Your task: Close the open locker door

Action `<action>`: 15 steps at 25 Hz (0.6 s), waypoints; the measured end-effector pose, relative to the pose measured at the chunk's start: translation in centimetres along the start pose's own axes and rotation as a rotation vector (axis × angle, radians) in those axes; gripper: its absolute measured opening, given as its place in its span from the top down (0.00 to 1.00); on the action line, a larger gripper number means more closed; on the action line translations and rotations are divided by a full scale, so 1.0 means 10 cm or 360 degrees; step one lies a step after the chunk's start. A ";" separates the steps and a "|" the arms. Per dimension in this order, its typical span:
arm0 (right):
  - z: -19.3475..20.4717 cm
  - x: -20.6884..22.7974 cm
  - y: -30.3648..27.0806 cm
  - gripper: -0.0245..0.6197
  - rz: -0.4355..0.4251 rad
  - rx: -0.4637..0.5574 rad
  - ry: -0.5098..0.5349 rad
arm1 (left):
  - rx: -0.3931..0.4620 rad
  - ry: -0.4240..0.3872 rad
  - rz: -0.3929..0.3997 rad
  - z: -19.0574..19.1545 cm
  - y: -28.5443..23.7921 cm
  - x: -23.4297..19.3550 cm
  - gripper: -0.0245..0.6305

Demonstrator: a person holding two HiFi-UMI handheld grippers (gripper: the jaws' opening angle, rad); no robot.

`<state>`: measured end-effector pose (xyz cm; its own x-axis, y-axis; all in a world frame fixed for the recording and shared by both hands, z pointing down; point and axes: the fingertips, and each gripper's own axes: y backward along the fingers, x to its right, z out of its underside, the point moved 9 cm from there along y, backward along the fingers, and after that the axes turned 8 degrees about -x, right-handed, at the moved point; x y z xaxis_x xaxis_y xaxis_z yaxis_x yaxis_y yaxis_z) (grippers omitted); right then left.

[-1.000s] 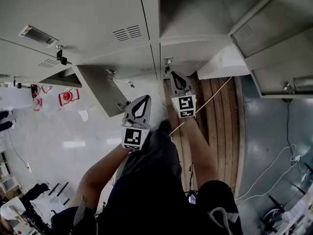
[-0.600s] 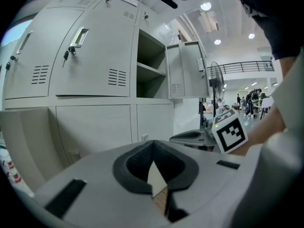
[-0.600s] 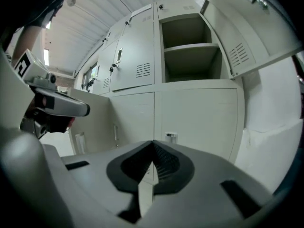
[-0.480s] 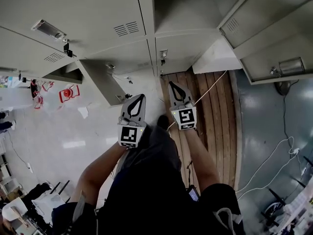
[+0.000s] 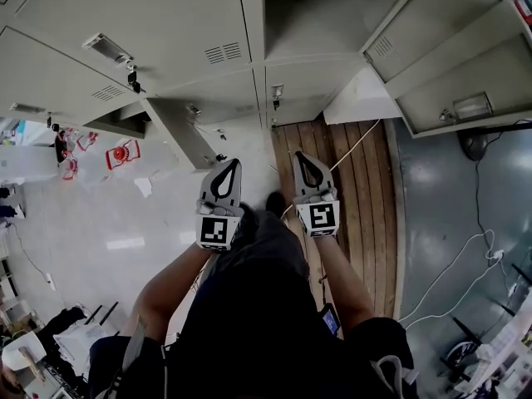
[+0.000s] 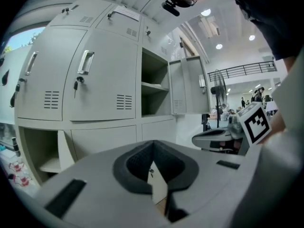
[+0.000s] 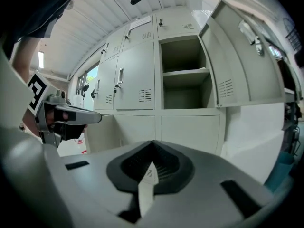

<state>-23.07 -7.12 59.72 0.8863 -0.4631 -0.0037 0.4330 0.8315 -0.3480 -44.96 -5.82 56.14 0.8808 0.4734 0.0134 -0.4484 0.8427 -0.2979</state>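
The open locker is in the upper row, an empty compartment with a shelf. Its grey door stands swung out to the right, with a latch near its outer edge. It also shows in the left gripper view, where the door hangs beside the dark opening. My left gripper and right gripper are held side by side in front of the lockers, short of them and touching nothing. Both are shut and empty, left gripper, right gripper.
A lower locker door at the left also stands open. A wooden platform lies under the open locker and a white cable runs over the floor. Red items lie left. A floor fan stands beyond the door.
Both grippers have risen in front of the lockers. The right one, earlier ahead of the left, now stands level beside it. Both stay shut.
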 end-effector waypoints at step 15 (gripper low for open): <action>-0.89 -0.16 0.63 0.97 0.0002 0.0043 0.0092 | 0.0052 0.0018 -0.0200 -0.68 0.81 -0.34 0.96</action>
<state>-23.18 -3.89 49.17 0.8761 -0.4786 -0.0585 0.4371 0.8396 -0.3225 -50.53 -2.32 47.16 0.9319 0.3606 0.0378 -0.3389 0.9033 -0.2631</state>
